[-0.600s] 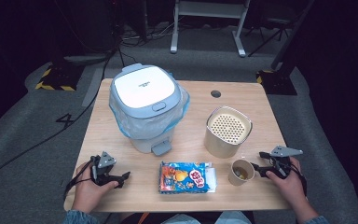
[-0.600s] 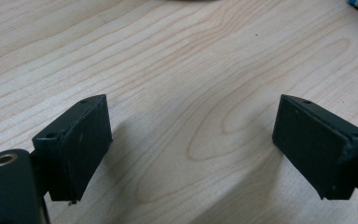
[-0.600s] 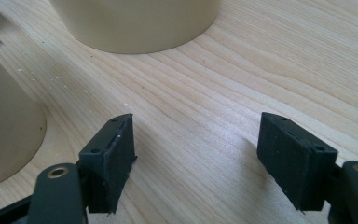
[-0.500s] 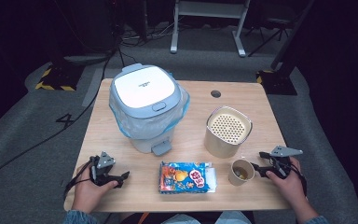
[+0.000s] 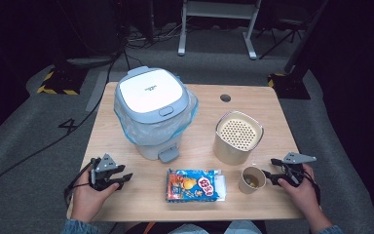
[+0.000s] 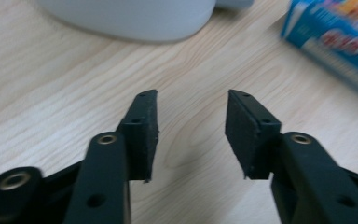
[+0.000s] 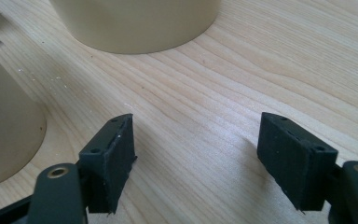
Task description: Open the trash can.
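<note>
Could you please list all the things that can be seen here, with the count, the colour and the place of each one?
table: one, light wood, centre of the high view.
bin: one, pale blue-grey with white lid and clear liner bag, back left of the table.
canister: one, cream, perforated top, right of centre.
paper cup: one, tan, brown inside, front right, just left of the right gripper.
snack bag: one, blue with orange print, lying flat at front centre.
table hole: one, dark, round, back of the table.
left gripper: one, black, front left, jaws open and empty.
right gripper: one, black, front right, jaws open and empty.
</note>
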A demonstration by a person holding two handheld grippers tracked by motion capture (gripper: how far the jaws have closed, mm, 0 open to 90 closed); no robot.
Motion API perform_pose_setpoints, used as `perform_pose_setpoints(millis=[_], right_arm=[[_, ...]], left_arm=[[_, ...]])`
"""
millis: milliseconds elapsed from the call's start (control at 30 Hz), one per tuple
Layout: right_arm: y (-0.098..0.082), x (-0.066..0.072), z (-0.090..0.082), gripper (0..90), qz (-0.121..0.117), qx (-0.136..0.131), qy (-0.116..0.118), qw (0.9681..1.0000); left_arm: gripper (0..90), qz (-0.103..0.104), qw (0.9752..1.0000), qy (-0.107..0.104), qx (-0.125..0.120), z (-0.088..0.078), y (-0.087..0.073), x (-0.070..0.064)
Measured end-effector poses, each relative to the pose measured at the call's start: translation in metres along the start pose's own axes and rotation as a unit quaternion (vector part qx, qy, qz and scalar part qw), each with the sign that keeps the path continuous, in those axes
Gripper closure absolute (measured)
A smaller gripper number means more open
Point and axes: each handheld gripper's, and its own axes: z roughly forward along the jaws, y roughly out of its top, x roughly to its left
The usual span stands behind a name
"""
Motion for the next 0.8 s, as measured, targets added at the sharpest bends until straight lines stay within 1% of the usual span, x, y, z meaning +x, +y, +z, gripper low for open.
perform_pose_setpoints(millis=[33,67,100,167,200,233,267,300,333,367,400,433,467,500,533,600,633,667,700,733,800], right_arm=[[0.000,0.000,0.000,27.7,0.000,0.000,0.000,1.0000],[0.000,0.000,0.000,27.7,0.000,0.000,0.000,1.0000],[0.000,0.000,0.000,27.7,0.000,0.000,0.000,1.0000],[0.000,0.000,0.000,27.7,0.000,0.000,0.000,1.0000],[0.000,0.000,0.000,27.7,0.000,0.000,0.000,1.0000],[0.000,0.000,0.000,27.7,0.000,0.000,0.000,1.0000],[0.000,0.000,0.000,27.7,0.000,0.000,0.000,1.0000],[0.000,0.000,0.000,27.7,0.000,0.000,0.000,1.0000],[0.000,0.000,0.000,27.7,0.000,0.000,0.000,1.0000],[0.000,0.000,0.000,27.7,0.000,0.000,0.000,1.0000],[0.000,0.000,0.000,27.7,0.000,0.000,0.000,1.0000],[0.000,0.000,0.000,27.7,0.000,0.000,0.000,1.0000],[0.000,0.000,0.000,27.7,0.000,0.000,0.000,1.0000],[0.000,0.000,0.000,27.7,0.000,0.000,0.000,1.0000],[0.000,0.000,0.000,27.7,0.000,0.000,0.000,1.0000],[0.000,0.000,0.000,27.7,0.000,0.000,0.000,1.0000],[0.000,0.000,0.000,27.7,0.000,0.000,0.000,1.0000],[0.000,0.000,0.000,27.7,0.000,0.000,0.000,1.0000],[0.000,0.000,0.000,27.7,0.000,0.000,0.000,1.0000],[0.000,0.000,0.000,27.7,0.000,0.000,0.000,1.0000],[0.000,0.000,0.000,27.7,0.000,0.000,0.000,1.0000]], left_arm=[[59.5,0.009,0.9999,-0.005,-0.010,-0.006,0.007,-0.002],[59.7,0.015,0.9998,-0.004,-0.011,-0.009,0.010,-0.003],[60.2,0.015,0.9998,-0.004,-0.011,-0.009,0.010,-0.003],[61.1,0.028,0.9995,0.000,-0.014,-0.015,0.018,-0.006],[61.7,0.029,0.9994,-0.004,-0.020,-0.017,0.021,-0.007],[62.3,0.037,0.9989,-0.006,-0.029,-0.022,0.027,-0.008],[62.3,0.037,0.9989,-0.006,-0.029,-0.022,0.027,-0.008],[62.3,0.037,0.9987,-0.009,-0.034,-0.023,0.030,-0.009],[62.6,0.046,0.9981,-0.006,-0.040,-0.027,0.037,-0.010],[63.5,0.046,0.9981,-0.006,-0.040,-0.027,0.037,-0.010],[63.5,0.047,0.9979,-0.005,-0.044,-0.029,0.040,-0.010],[64.6,0.055,0.9973,-0.009,-0.049,-0.031,0.048,-0.010],[64.9,0.055,0.9973,-0.009,-0.049,-0.031,0.048,-0.010],[65.3,0.065,0.9963,-0.016,-0.053,-0.035,0.056,-0.011],[66.0,0.065,0.9963,-0.016,-0.053,-0.035,0.056,-0.011],[66.8,0.073,0.9950,-0.026,-0.063,-0.039,0.064,-0.014],[67.8,0.081,0.9937,-0.037,-0.068,-0.043,0.073,-0.016],[68.1,0.084,0.9928,-0.043,-0.074,-0.044,0.078,-0.017],[68.3,0.084,0.9928,-0.043,-0.074,-0.044,0.078,-0.017],[68.3,0.084,0.9921,-0.049,-0.079,-0.045,0.082,-0.019],[68.9,0.094,0.9904,-0.060,-0.082,-0.047,0.090,-0.021]])
